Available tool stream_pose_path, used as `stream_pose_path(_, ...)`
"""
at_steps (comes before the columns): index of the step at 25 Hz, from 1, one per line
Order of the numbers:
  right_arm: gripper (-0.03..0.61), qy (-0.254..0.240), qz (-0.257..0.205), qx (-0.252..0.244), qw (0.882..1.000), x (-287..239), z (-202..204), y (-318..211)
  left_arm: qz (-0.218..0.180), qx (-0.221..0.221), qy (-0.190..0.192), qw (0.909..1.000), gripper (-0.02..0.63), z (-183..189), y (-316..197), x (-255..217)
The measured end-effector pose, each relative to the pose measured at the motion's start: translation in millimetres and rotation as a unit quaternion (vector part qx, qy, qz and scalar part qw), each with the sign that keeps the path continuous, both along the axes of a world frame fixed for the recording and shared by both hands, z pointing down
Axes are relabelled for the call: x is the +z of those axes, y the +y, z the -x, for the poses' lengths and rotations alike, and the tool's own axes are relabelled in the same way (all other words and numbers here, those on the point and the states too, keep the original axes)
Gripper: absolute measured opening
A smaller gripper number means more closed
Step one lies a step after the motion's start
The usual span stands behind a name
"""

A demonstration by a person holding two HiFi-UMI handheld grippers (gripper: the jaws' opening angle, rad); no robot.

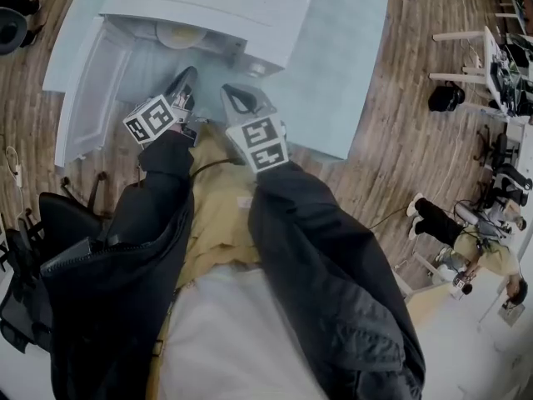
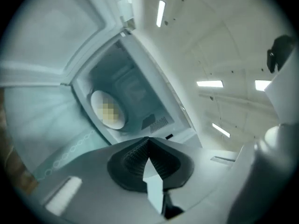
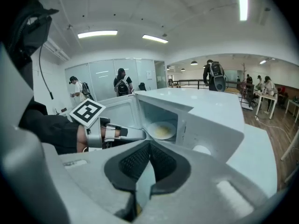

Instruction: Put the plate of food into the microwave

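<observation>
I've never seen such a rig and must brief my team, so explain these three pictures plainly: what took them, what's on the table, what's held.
No robot here: a person holds a two-jaw tool in each hand. The head view looks down from the person's head at the left tool and right tool. The other two pictures come from a camera riding on each tool. On the pale table stands a microwave, door open, with a plate of food inside. Both tools are shut and hold nothing.

dark jacket sleeves [image 1: 321,248], grey tongs [image 1: 186,78] with black-and-white marker cubes [image 1: 151,118]
</observation>
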State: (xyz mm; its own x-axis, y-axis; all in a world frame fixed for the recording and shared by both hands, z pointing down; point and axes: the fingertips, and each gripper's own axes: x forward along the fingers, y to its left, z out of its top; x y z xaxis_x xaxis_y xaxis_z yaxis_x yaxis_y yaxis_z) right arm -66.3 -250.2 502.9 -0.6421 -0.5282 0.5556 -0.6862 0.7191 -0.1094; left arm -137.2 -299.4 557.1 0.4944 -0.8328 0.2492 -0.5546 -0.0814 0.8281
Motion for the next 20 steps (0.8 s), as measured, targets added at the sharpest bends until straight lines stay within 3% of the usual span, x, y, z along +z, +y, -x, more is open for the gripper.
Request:
stream_pose_path(3,-0.002,-0.02,-0.029,0.014,0.999,-20.6,-15.3,6.0,-0.057,0.021,-0.11,0.9921,-0.005,-15.6,13.4,-43.8)
stream_pose_path(6,-0.003,-0.041,-0.059,0.027,0.997,-46.0,-31.8,10.3,-0.111,0.029,-0.203,0.9724,-0.005,-31.8,26.4,-88.2)
stream_pose_path(8,-0.002,-0.055,-0.08,0.032,0.995,-64.1,-40.8,14.4,-0.136,0.021,-0.246,0.9593,-0.005,-39.8,36.1,-113.4)
stream_pose_path(14,-0.003,-0.088,-0.136,0.042,0.986,-113.8,-61.8,26.0,-0.174,-0.008,-0.342,0.9236,-0.005,-60.6,60.2,-159.9)
stream_pose_path(20,-0.004,-0.098,-0.169,0.041,0.98,-139.3,-79.5,39.0,-0.207,-0.011,-0.388,0.8982,-0.005,-88.7,71.6,-188.2)
